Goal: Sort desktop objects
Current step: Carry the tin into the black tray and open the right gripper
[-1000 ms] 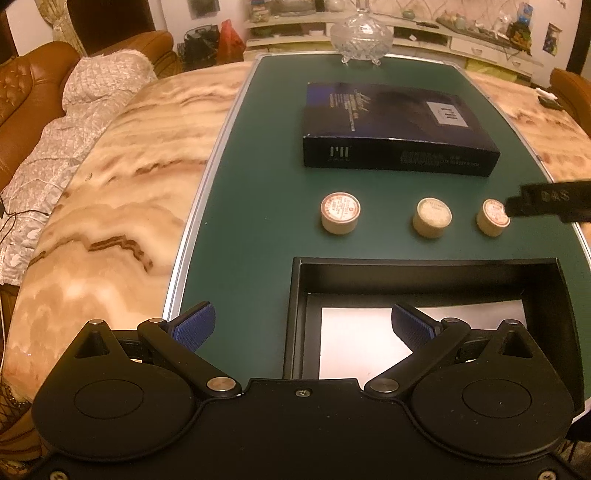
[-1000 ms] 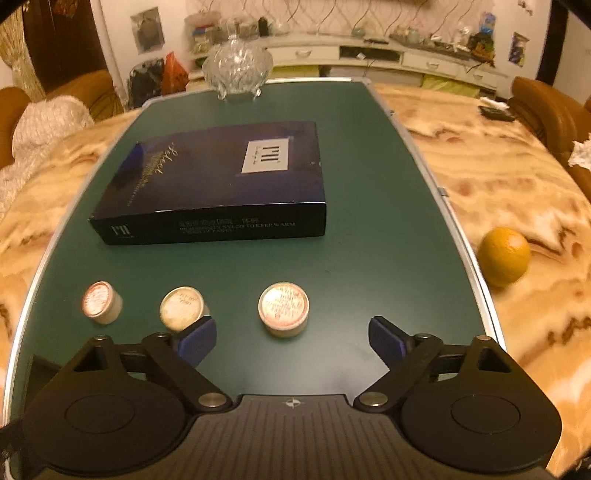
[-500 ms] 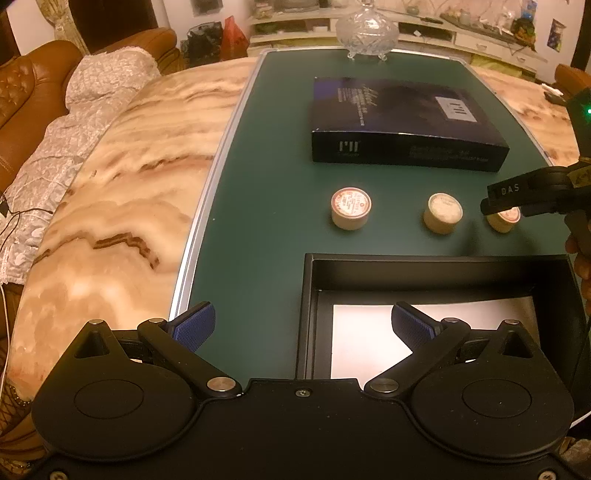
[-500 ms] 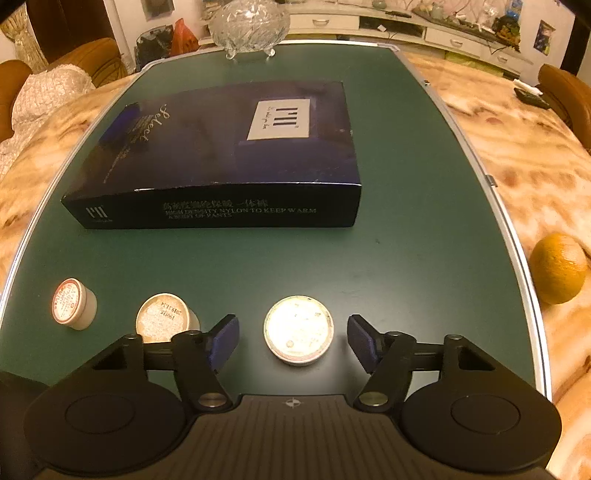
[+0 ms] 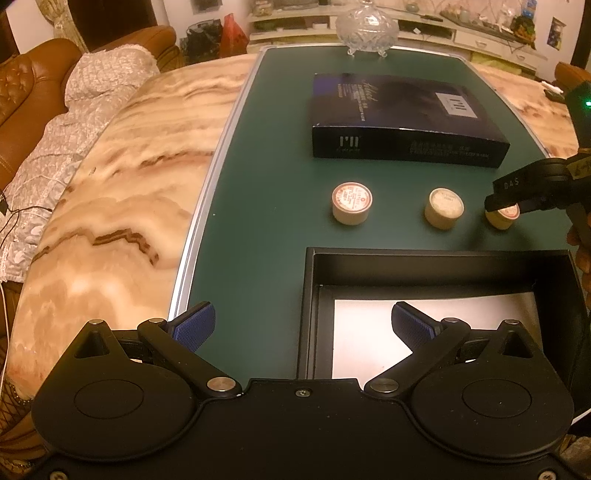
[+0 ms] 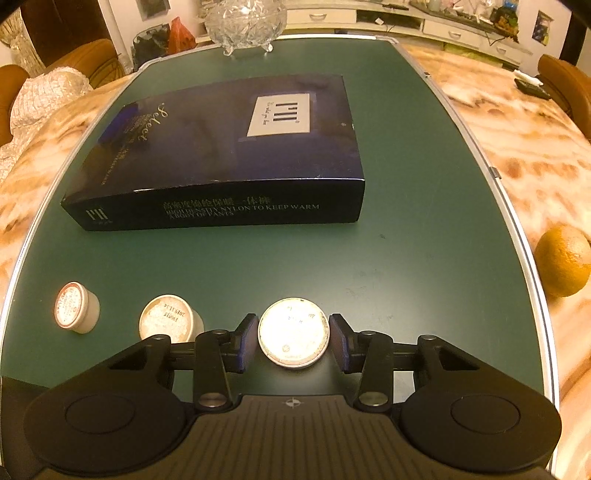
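Note:
Three small round containers stand in a row on the green mat: a red-labelled one (image 5: 351, 206) (image 6: 75, 308), a pale middle one (image 5: 444, 208) (image 6: 170, 321), and the rightmost one (image 5: 503, 218) (image 6: 293, 332). My right gripper (image 6: 293, 338) has its blue pads (image 6: 247, 341) pressed against both sides of the rightmost container, which still rests on the mat. From the left wrist view, the right gripper (image 5: 504, 202) covers part of that container. My left gripper (image 5: 301, 326) is open and holds nothing, above the near left corner of an open black box (image 5: 439, 256).
A flat dark blue box (image 5: 406, 118) (image 6: 229, 147) lies behind the row. A cut-glass bowl (image 5: 367, 27) (image 6: 245, 18) stands at the mat's far end. An orange (image 6: 563, 260) sits on the marble table (image 5: 129, 184) right of the mat. A brown sofa with a white cover is at the left.
My right gripper has come down and forward over the rightmost container, and its fingers have narrowed from wide open until they touch its sides. The left gripper has drifted slightly and stays open.

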A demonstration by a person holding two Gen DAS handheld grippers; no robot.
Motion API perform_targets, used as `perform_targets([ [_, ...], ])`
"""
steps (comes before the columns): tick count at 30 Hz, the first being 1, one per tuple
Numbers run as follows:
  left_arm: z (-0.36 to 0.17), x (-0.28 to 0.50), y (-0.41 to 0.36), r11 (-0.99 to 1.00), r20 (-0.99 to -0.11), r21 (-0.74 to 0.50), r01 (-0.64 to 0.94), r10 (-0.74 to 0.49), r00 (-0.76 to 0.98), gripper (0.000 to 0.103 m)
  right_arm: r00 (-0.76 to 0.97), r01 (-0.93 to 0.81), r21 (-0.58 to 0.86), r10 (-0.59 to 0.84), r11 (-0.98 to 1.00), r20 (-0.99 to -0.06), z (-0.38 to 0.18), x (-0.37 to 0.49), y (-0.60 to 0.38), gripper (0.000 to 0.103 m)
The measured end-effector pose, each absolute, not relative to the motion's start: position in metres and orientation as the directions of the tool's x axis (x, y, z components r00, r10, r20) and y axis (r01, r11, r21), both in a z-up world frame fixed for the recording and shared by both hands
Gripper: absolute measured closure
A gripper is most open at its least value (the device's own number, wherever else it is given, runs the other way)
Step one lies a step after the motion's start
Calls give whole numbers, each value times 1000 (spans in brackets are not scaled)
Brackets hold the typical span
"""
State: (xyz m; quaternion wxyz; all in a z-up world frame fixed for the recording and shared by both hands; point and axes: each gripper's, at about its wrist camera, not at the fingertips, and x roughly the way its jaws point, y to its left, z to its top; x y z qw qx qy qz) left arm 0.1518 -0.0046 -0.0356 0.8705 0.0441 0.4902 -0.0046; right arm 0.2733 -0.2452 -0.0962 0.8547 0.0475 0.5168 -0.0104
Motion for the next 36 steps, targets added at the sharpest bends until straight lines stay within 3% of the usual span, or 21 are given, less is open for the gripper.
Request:
perform_targets([
  [13, -27, 139, 0, 998, -848, 45, 53, 11, 530, 0, 492, -10, 92, 85, 996, -866, -31, 183, -233, 58],
  [36, -26, 125, 8, 999, -852, 24, 49, -5, 523, 0, 343, -19, 12, 18, 1000, -939, -89, 139, -215, 58],
])
